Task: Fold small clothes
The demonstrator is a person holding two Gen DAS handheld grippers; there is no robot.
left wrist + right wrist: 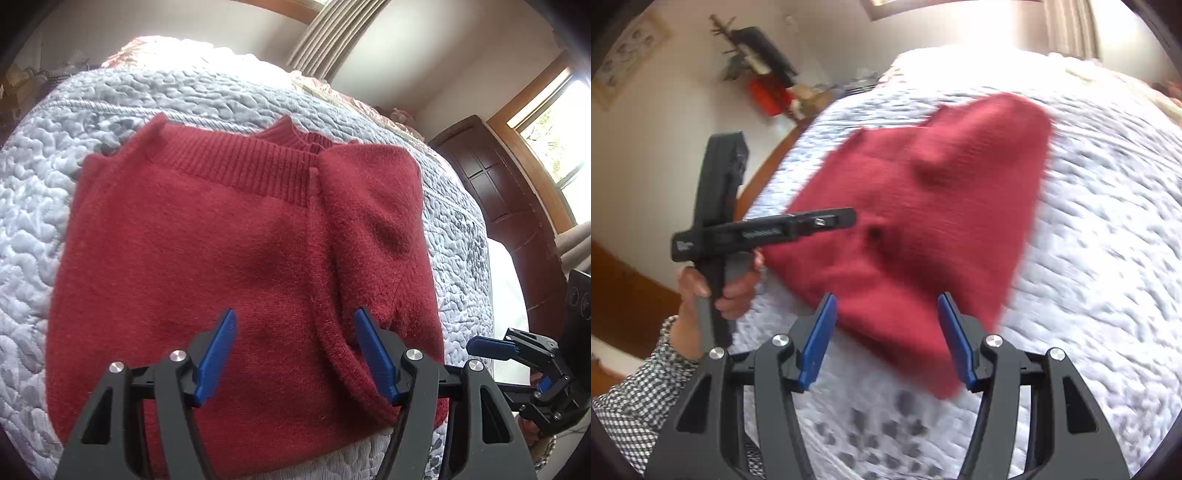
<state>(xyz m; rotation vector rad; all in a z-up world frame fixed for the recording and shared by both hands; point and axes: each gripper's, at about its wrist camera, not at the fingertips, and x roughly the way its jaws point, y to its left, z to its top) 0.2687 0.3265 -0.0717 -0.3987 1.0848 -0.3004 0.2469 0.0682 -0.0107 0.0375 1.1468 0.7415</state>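
While the fuzzy red knitted sweater (229, 258) lies flat across the middle of the left wrist view, it rests on a pale grey quilted bedspread (33, 206) that fills the frame around it. Its ribbed collar (243, 166) points to the upper centre, and one sleeve (373, 221) is folded over the body on the right side. At the bottom centre the left tool (293, 354) hovers over the sweater's lower part with its blue pads spread apart, pinching nothing. In the right wrist view the right tool (886, 341) sits at the bottom centre, spread wide too, above the sweater's near edge. A hand (713, 291) in a checked sleeve (639, 398) grips the left tool's handle at the left of that frame.
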